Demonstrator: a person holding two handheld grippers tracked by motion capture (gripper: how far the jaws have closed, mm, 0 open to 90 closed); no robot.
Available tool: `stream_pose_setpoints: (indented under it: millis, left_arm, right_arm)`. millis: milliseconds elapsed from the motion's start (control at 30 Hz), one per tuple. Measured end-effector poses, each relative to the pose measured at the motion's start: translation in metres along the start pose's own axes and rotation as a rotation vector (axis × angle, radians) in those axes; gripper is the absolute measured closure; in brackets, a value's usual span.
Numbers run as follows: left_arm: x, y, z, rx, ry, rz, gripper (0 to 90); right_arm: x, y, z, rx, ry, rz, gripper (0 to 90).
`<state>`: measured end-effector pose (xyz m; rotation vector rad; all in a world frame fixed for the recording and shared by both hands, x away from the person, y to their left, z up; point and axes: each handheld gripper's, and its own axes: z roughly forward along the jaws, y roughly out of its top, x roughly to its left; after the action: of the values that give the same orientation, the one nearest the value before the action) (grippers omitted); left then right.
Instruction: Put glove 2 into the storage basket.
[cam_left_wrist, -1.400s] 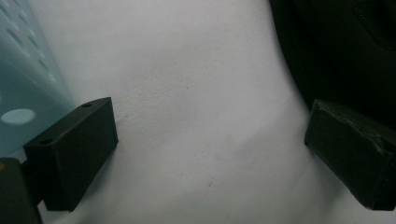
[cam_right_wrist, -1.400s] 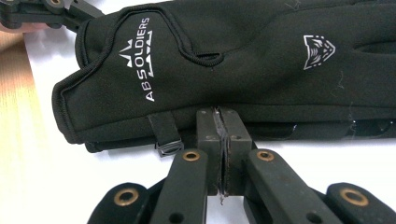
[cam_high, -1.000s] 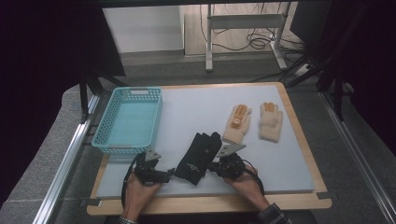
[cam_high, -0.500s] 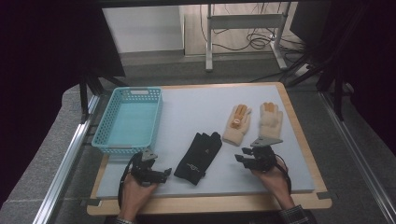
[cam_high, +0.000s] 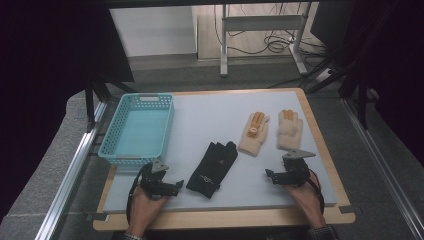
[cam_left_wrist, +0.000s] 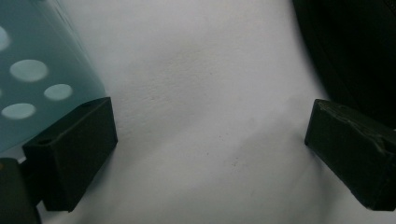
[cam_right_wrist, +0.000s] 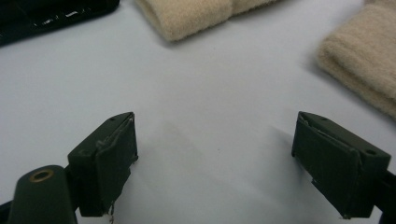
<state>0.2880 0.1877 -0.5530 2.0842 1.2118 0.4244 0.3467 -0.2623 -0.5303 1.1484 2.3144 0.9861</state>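
Between the right gripper (cam_high: 276, 176)'s jaws, which have just been opening, lies bare grey mat (cam_right_wrist: 205, 112); two cream knitted gloves (cam_high: 254, 132) (cam_high: 290, 129) wait just ahead, seemingly next for collection. Left gripper (cam_high: 176, 186), jaws apart, rests beside the flat black fabric glove (cam_high: 213, 161), blue plastic basket (cam_high: 137, 129) beyond.

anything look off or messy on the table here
Nothing much stands out. The black gloves lie stacked and slanted, not square to the table edge; the two beige gloves lie flat side by side. The blue basket sits upright, nothing spilled.
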Motion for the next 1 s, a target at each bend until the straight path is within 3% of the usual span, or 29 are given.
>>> stream_pose_setpoints:
  millis: [67, 700, 1000]
  left_arm:
    - [0.0, 0.0, 0.0, 0.0, 0.0, 0.0, 2.6]
    - [0.0, 0.001, -0.001, 0.001, -0.001, -0.003, 3.3]
    - [-0.005, 0.01, -0.018, -0.012, -0.039, -0.026, 4.4]
  right_arm:
    - [0.003, 0.0, 0.001, 0.008, -0.02, -0.024, 13.4]
    - [0.003, -0.001, 0.001, 0.003, -0.023, -0.02, 13.2]
    - [0.003, -0.001, 0.001, 0.002, -0.023, -0.021, 13.3]
